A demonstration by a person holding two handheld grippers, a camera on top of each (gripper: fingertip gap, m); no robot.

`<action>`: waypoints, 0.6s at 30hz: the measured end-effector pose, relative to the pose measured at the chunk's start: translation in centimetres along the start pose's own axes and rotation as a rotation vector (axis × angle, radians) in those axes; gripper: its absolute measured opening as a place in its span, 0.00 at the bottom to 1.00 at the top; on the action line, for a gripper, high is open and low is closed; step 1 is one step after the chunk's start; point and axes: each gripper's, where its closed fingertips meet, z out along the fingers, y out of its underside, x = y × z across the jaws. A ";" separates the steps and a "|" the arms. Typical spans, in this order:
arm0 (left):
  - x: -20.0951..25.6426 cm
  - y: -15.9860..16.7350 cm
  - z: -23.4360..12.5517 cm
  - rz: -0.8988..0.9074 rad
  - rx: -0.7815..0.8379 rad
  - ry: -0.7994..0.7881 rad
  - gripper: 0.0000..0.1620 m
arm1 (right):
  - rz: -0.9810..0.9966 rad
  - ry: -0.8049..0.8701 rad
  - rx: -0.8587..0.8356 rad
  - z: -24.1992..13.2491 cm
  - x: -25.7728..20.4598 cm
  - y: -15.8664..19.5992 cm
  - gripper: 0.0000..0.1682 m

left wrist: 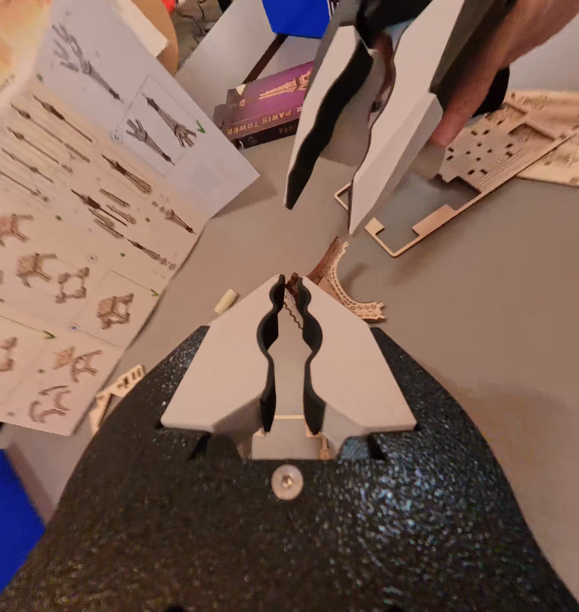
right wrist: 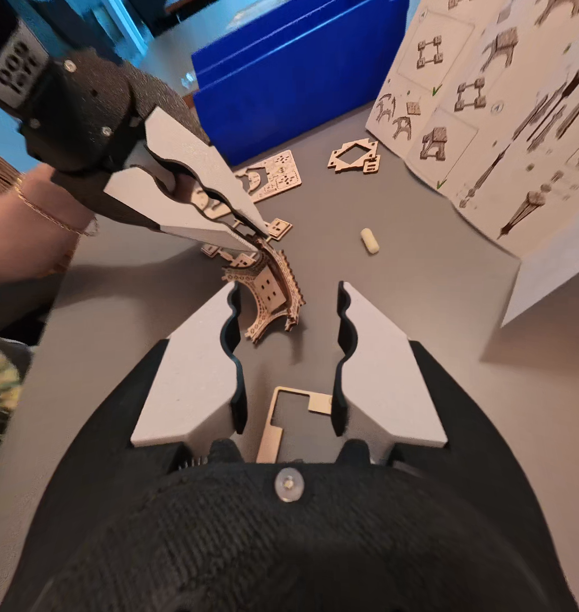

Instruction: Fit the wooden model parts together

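Left gripper (left wrist: 291, 281) clamped on arched leg assembly (right wrist: 271, 294); right gripper (right wrist: 288, 291) spread apart, empty, just beside it. Square frame (right wrist: 352, 155) beyond, unattached; most joining remains.

Lettering on purple box (left wrist: 264, 106), not transcribed.

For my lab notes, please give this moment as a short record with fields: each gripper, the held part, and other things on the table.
left gripper: shut on the arched wooden piece
right gripper: open, holds nothing, near the piece
arched wooden piece: lower end close to the grey table; contact cannot be told
instruction sheet: on the table
purple box: behind, on the table
wooden part sheets: flat, partly emptied
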 end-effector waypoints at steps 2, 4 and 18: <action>0.0 -0.6 0.0 0.095 0.022 -0.044 0.03 | -0.112 0.033 -0.056 0.3 -0.2 0.6 0.41; 0.6 -1.6 -0.2 0.191 0.064 -0.042 0.03 | -0.247 0.063 -0.158 0.9 -0.4 2.1 0.48; 3.2 -4.2 -1.3 0.494 0.173 0.049 0.03 | -0.386 0.003 -0.111 0.6 -2.4 1.1 0.23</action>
